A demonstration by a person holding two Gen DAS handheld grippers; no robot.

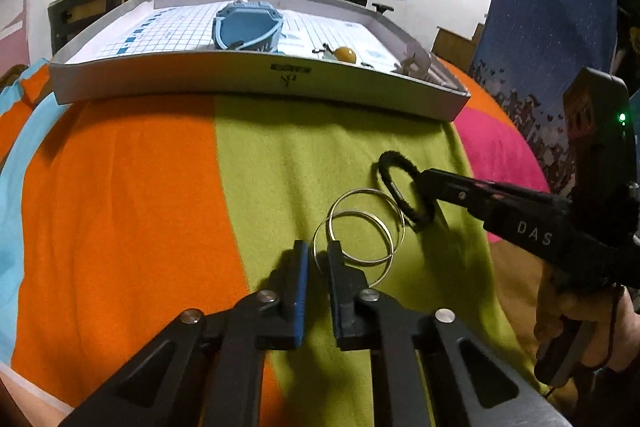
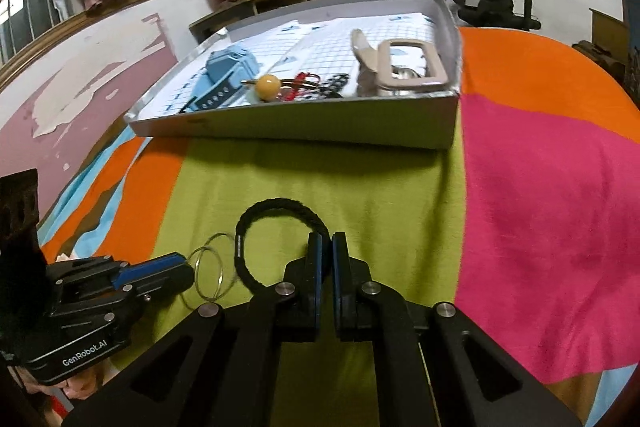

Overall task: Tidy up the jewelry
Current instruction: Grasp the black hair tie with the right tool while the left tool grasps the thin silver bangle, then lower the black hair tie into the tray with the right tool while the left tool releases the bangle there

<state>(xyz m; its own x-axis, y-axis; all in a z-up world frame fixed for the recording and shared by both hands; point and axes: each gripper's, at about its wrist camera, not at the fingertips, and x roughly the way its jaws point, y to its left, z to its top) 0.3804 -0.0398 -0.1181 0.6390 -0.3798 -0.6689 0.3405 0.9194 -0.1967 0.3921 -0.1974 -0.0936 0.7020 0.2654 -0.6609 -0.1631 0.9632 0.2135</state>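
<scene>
My left gripper [image 1: 318, 259] has its jaws narrowed on the rims of two thin metal rings [image 1: 360, 227], which fan out toward one o'clock over the green stripe of the blanket [image 1: 132, 195]. My right gripper [image 2: 327, 251] is clamped nearly closed on a black braided band [image 2: 280, 205]; its loop stands up, arching toward eleven o'clock. Rings and band overlap just beside each other. The box [image 2: 304, 129] sits at twelve o'clock. I read "DAS" on the right gripper, "GenRobot.AI" on the left.

Silver rings [image 1: 362, 227]; black braided band [image 2: 276, 227]; orange, green, pink blanket [image 2: 520, 207]
</scene>
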